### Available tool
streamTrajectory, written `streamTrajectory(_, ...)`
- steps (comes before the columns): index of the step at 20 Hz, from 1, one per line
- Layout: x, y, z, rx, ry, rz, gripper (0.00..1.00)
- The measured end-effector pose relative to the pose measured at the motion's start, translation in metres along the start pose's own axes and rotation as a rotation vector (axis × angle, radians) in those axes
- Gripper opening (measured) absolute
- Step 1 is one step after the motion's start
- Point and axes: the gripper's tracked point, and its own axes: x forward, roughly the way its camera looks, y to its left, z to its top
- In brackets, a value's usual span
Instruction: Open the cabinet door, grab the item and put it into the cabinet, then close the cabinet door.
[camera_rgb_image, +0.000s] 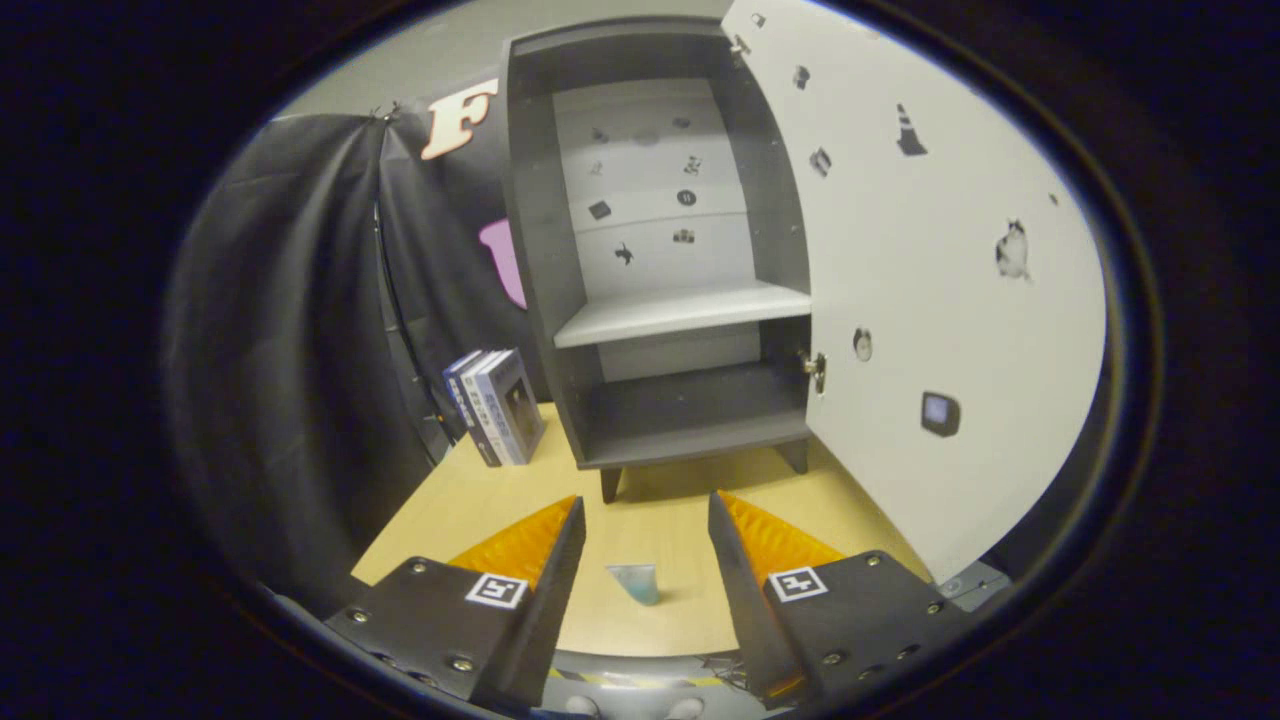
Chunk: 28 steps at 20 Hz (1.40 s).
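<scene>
The item (635, 582) lay on the worktop (660, 520) between my two fingers, set back towards their roots, and touching neither of them. It was a small, pale blue-green thing, wider at the top than at the bottom, and too small in my view to say what it was made of. I judged it light, since it was so slight, and likely thin-walled or soft, so a hard squeeze might have crushed it or sent it skidding on the smooth wood. I thought the best hold was across its two narrow sides, low down near the worktop, with gentle pressure.

My claw (645, 520) was wide open and held nothing. It hung above the worktop, tilted a little downward, and its fingers pointed straight at the cabinet (530, 250). To take the item I would have had to lower the claw until the fingers stood on either side of it.

Beyond the fingertips the cabinet stood on short legs on the worktop. Its door (920, 320) was already swung fully open to the right, so that step looked done. Inside I saw a pale shelf (680, 310) and a dark bottom compartment (690, 405) under it, both bare. A few books (497, 405) leaned just left of the cabinet, well apart from the item.
</scene>
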Motion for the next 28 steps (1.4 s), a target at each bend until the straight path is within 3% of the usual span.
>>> streamTrajectory(5,0.060,0.012,-0.081,-0.051,0.111,-0.033,0.74)
streamTrajectory(10,0.100,0.003,-0.124,-0.061,0.165,-0.080,0.74)
streamTrajectory(21,0.130,-0.003,-0.160,-0.043,0.190,-0.099,0.73)
streamTrajectory(24,0.133,-0.006,-0.160,-0.054,0.172,-0.112,0.54)
streamTrajectory(28,0.129,-0.004,-0.156,-0.048,0.176,-0.094,0.54)
